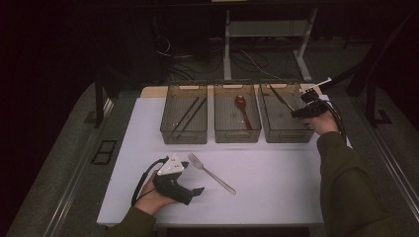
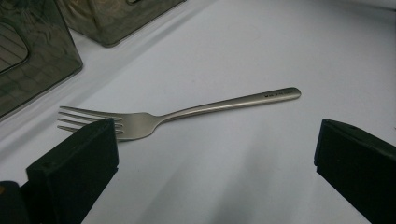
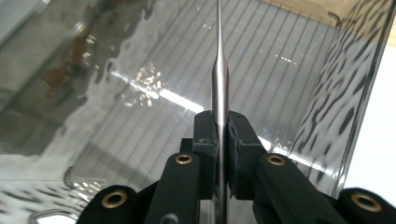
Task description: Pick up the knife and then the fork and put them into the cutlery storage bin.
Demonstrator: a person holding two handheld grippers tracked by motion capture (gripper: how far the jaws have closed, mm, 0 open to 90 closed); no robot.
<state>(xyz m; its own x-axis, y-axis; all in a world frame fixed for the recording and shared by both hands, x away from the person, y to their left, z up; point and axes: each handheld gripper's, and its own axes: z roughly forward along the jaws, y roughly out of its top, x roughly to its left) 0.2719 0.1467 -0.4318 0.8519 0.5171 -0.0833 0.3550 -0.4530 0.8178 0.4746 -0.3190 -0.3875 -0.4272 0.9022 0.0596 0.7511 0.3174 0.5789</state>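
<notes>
A silver fork [image 1: 212, 174] lies on the white table [image 1: 276, 187], tines toward the bins. My left gripper [image 1: 193, 178] rests just beside it, open, and the fork [image 2: 196, 110] lies a little beyond the wide-apart jaws of my left gripper [image 2: 215, 154]. My right gripper [image 1: 298, 113] reaches into the right-hand clear bin [image 1: 289, 134], shut on the handle of a metal knife [image 1: 279, 96]. In the right gripper view the knife [image 3: 219, 74] runs straight up from my right gripper [image 3: 220, 122], pinched between its pads above the bin's ribbed floor.
Three clear bins stand in a row at the back. The left bin [image 1: 184, 132] holds dark chopsticks [image 1: 190, 113], the middle bin [image 1: 237, 134] a red spoon [image 1: 242, 106]. The right bin's wall [image 3: 359, 93] rises close beside the held knife.
</notes>
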